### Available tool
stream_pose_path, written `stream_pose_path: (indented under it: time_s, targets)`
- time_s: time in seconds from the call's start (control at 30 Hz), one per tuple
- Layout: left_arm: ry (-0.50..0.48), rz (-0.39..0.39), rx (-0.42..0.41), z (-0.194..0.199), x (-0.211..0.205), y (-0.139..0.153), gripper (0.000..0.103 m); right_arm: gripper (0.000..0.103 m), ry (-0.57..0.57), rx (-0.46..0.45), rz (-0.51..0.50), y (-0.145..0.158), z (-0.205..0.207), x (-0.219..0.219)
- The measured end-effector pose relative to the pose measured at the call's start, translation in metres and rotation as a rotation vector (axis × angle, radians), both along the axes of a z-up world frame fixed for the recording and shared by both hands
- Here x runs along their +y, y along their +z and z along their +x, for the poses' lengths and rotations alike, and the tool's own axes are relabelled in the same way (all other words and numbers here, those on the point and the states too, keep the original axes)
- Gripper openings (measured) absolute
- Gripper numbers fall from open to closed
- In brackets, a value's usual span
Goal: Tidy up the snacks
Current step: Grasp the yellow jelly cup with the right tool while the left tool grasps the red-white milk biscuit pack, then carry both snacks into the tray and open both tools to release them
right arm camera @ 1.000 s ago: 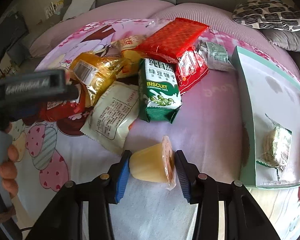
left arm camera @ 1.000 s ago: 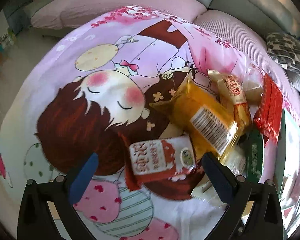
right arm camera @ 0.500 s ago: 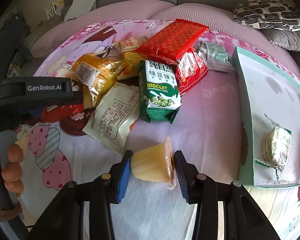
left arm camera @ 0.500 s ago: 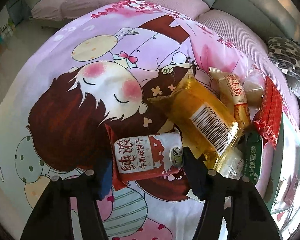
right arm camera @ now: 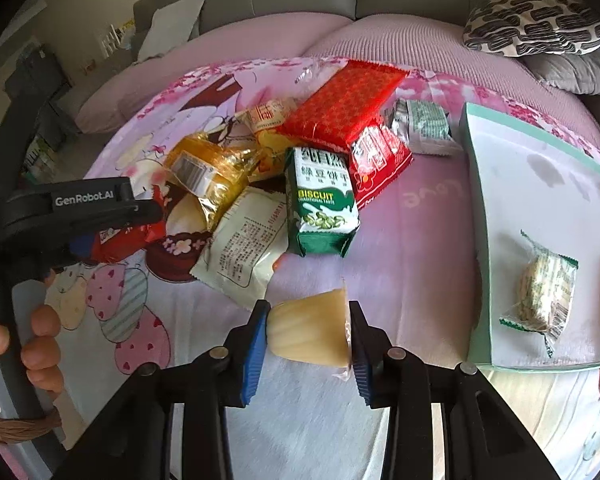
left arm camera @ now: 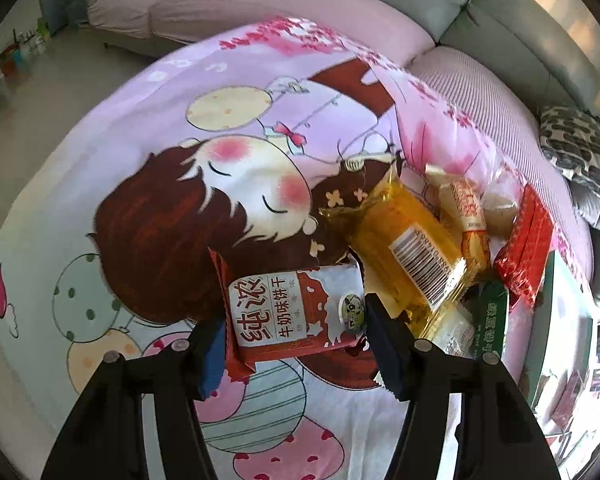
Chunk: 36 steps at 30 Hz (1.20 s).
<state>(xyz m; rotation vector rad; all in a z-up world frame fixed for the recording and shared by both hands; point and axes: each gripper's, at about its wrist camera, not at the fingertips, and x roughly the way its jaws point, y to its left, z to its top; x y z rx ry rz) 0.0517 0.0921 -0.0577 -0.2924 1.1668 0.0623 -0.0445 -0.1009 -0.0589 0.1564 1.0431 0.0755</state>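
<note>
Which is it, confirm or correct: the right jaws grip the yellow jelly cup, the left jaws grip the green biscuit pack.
Wrong on the left. The left gripper is shut on the red milk biscuit pack, as the left wrist view shows; the green biscuit pack lies free in the pile. The right gripper does grip the yellow jelly cup.

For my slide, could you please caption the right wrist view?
Right gripper shut on a jelly cup beside the tray.
</note>
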Motion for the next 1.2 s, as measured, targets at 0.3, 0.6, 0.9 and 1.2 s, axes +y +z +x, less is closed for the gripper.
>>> stream_pose_path:
  time_s: [0.3,0.6,0.9,1.2]
  targets:
    - [0.034,0.035,-0.057,-0.005,0.005,0.015,0.064,0.040,-0.017,-0.029,0.023,0.011,-0.002,-0.008]
    - [-0.034,0.054,-0.137,-0.008,-0.025,0.037,0.064,0.040,-0.093,-0.075,0.042,0.027,-0.004,-0.040]
    - [-0.306,0.039,-0.256,-0.014,-0.119,0.071,0.064,0.040,-0.371,-0.138,0.053,0.047,-0.015,-0.138]
    - [-0.554,0.060,-0.298,-0.027,-0.217,0.069,0.064,0.040,-0.603,-0.153,0.050,0.049,-0.034,-0.222]
